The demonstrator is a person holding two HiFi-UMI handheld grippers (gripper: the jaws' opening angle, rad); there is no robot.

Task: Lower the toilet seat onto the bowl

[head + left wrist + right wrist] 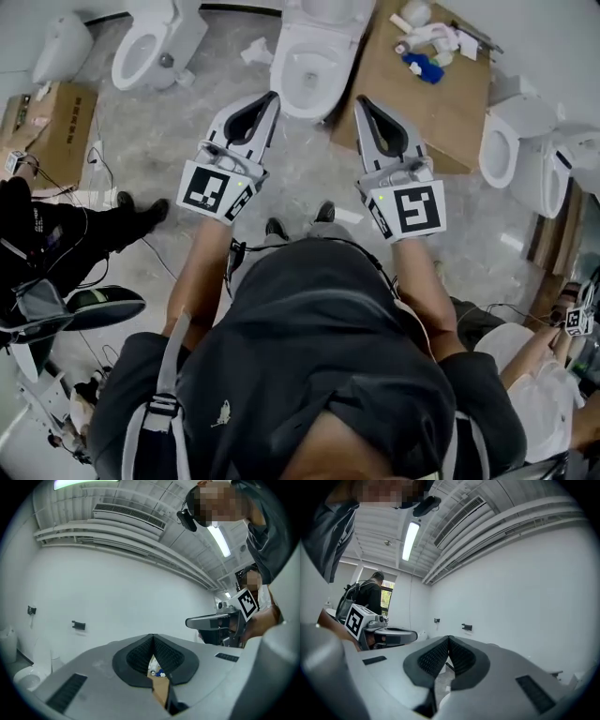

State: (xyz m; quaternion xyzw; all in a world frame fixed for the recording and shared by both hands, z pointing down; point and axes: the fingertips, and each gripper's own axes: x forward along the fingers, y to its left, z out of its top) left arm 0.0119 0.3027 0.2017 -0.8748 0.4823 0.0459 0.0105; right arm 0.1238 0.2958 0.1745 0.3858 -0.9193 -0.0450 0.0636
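Two grippers point level over a grey floor (309, 178) in the head view. The left gripper (273, 95) and the right gripper (359, 98) each have their jaws drawn together at the tips, with nothing held. Just beyond and between their tips stands the toilet (314, 70), at the far edge of the floor, with its bowl open to the camera. From this steep angle its seat cannot be told apart from the rim, and neither gripper touches it. A cardboard sheet (427, 112) lies just right of it, with white and blue bottles (422, 47) at its far end. A second toilet (150, 47) stands near the far left corner, and a third toilet (511, 145) by the right edge. A cardboard box (52, 117) sits at the left edge. The person's black shoes (277, 228) show just below the grippers.

In the left gripper view the grey jaws meet at the tip. The dark pads (138, 656) ring a small gap, through which cardboard and bottles show. A white wall (117, 588) with a black bracket (78, 625) fills the background, and the right gripper hangs apart at the right.

In the right gripper view the jaws also meet tip to tip and are empty. The left gripper is at the left, with a person wearing a backpack (365, 597) behind it, under a lit ceiling lamp (410, 541).
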